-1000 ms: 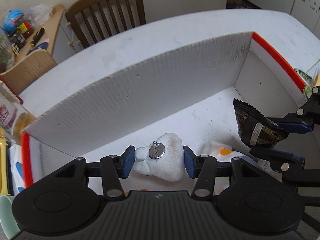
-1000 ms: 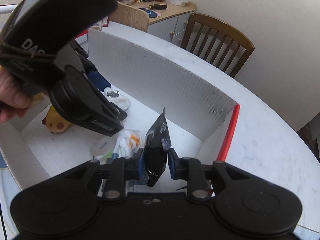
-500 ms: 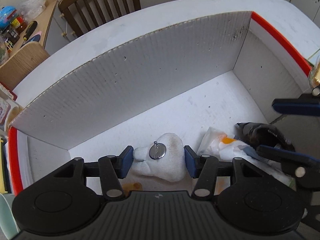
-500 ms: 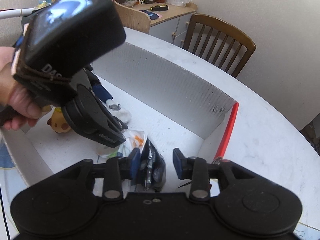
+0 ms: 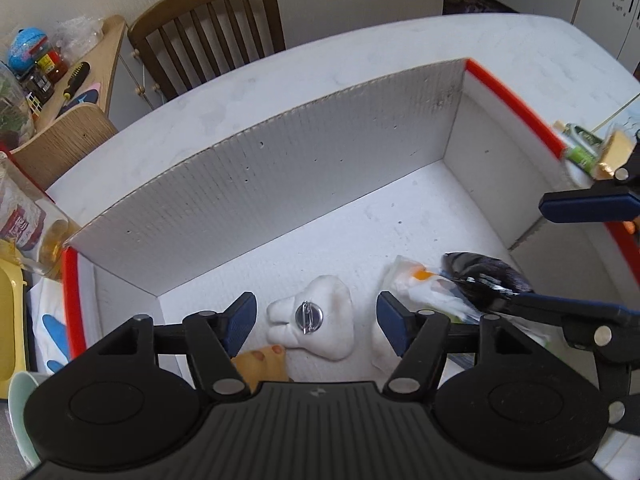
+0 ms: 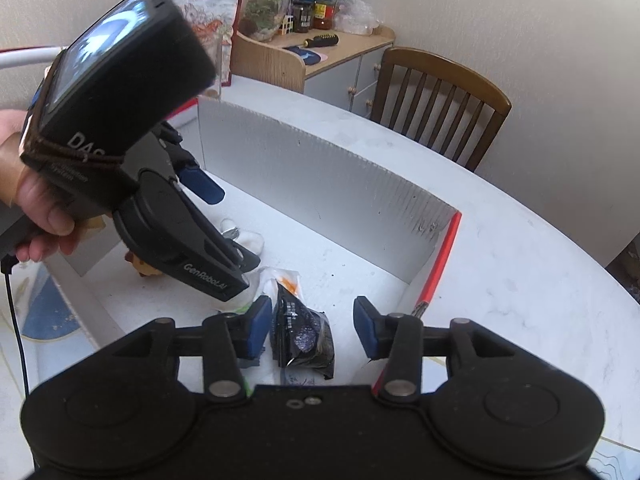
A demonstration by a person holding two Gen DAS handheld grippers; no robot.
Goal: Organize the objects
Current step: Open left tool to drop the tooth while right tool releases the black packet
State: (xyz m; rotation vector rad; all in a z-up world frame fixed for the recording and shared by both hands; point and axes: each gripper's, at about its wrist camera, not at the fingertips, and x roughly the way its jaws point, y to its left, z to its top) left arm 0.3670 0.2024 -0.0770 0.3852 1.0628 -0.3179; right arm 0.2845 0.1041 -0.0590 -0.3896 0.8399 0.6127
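Note:
A white corrugated box (image 5: 280,184) with a red rim lies on the round table. On its floor a white plush with a metal pin (image 5: 316,322) lies between the opening jaws of my left gripper (image 5: 316,322), whose pads stand clear of it. A black snack packet (image 6: 300,332) lies on the box floor between the opening jaws of my right gripper (image 6: 308,328), untouched by either pad. The packet (image 5: 486,276) also shows in the left wrist view beside a white and orange wrapper (image 5: 416,284). A person's hand (image 6: 36,200) holds the left gripper's body.
A yellow plush toy (image 5: 260,364) lies in the box near the white plush. A wooden chair (image 6: 440,96) stands beyond the table. A side cabinet (image 6: 320,56) carries jars and a screwdriver. Green and yellow packets (image 5: 588,148) lie outside the box's right rim.
Both grippers let go: the left freed the white plush and the right dropped the black packet, which now lies on the box floor. Both hands rose a little.

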